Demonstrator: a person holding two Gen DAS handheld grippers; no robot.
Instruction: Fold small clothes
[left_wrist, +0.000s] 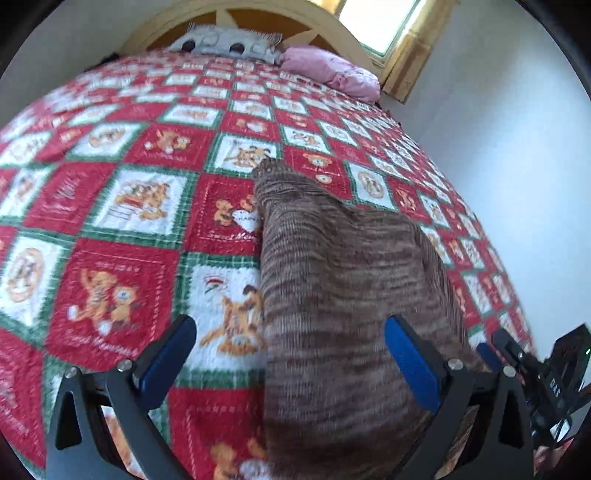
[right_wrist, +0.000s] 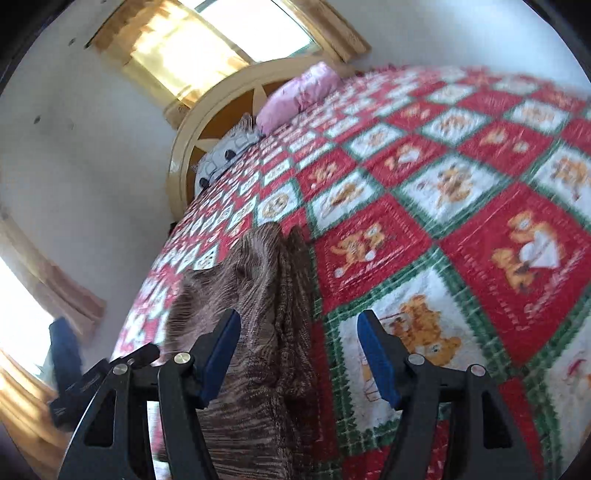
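- The bed (left_wrist: 110, 206) takes up basically the whole room, covered edge to edge in a red, white and green checked quilt (right_wrist: 461, 229) with little teddy bears in the squares.
- At the head there's a cream arched headboard (right_wrist: 177, 155) with a brown panel, and a window (left_wrist: 380, 22) with yellowish curtains right beside it.
- The brown striped knit garment (left_wrist: 332, 280) lies on the quilt near the foot end, stretched lengthwise toward the headboard, with one narrow end pointing that way. Looks folded over on itself, with a rumpled ridge down the middle, but it's blurry so don't quote me.
- Two pillows up top: a pink one (left_wrist: 328, 68) on the window side and a grey-and-white patterned one (left_wrist: 225, 42) next to it.
- Left claw (left_wrist: 291, 354) is spread wide, blue pads (left_wrist: 170, 354) well apart. The knit sits under the gap, off toward one pad, nothing pinched.
- Right claw (right_wrist: 299, 354) is spread too, not pinching anything. The edge of the knit runs between the pads, closer to one, with quilt showing by the other.
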